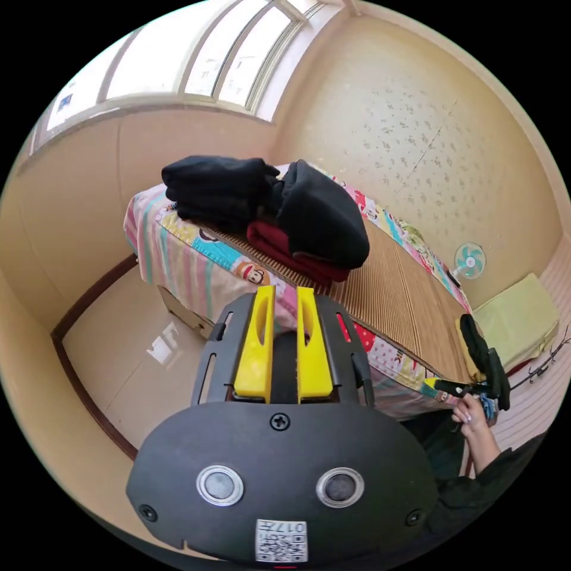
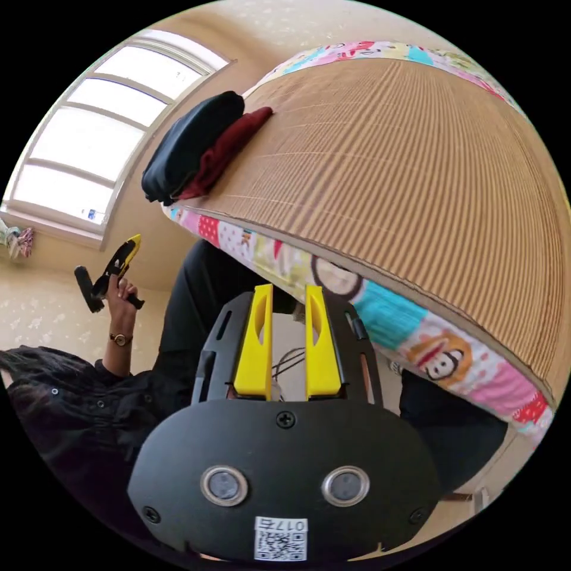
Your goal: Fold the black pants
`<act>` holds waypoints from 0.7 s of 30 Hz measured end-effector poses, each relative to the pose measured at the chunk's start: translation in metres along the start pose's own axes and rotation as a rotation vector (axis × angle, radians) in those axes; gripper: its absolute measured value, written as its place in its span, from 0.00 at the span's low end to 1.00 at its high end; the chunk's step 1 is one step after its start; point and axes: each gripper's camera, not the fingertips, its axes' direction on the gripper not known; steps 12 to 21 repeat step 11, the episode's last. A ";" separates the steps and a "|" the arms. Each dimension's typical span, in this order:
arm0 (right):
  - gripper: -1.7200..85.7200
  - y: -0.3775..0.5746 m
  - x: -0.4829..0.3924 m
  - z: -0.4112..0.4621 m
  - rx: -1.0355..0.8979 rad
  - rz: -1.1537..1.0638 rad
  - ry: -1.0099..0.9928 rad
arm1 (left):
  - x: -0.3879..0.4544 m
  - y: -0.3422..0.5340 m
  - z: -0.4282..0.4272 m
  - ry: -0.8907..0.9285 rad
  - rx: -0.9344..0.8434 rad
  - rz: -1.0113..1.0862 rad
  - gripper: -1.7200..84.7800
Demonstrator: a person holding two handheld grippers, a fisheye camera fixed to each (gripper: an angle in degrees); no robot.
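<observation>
Two bundles of folded black clothing (image 1: 214,184) (image 1: 324,217) lie at the far end of a bed, the nearer one on top of a dark red garment (image 1: 291,250). I cannot tell which of them is the pants. The right gripper view has the same black pile (image 2: 190,143) over the red garment (image 2: 229,148). My left gripper (image 1: 285,291) is in the air off the bed's corner, jaws slightly apart and empty; a raised hand holds it (image 2: 134,241). My right gripper (image 2: 289,290) is open and empty below the bed's edge, also seen by the mat's edge (image 1: 431,383).
A bamboo mat (image 2: 386,178) covers the bed over a cartoon-print sheet (image 1: 196,262). The person in dark clothes (image 2: 89,404) stands against the bed's side. A small fan (image 1: 470,260) and a pale green cushion (image 1: 523,315) are by the far wall. Shiny floor (image 1: 137,357) lies beside the bed.
</observation>
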 end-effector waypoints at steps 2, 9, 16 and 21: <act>0.11 0.062 0.047 -0.047 0.038 0.153 0.219 | 0.027 0.021 -0.006 -0.004 0.096 0.084 0.02; 0.07 0.238 0.090 -0.224 0.704 0.495 0.588 | 0.179 0.012 0.026 -0.019 0.069 0.540 0.02; 0.08 0.282 0.099 -0.265 0.911 0.548 0.690 | 0.211 0.014 0.019 -0.065 0.165 0.568 0.02; 0.08 0.282 0.099 -0.265 0.911 0.548 0.690 | 0.211 0.014 0.019 -0.065 0.165 0.568 0.02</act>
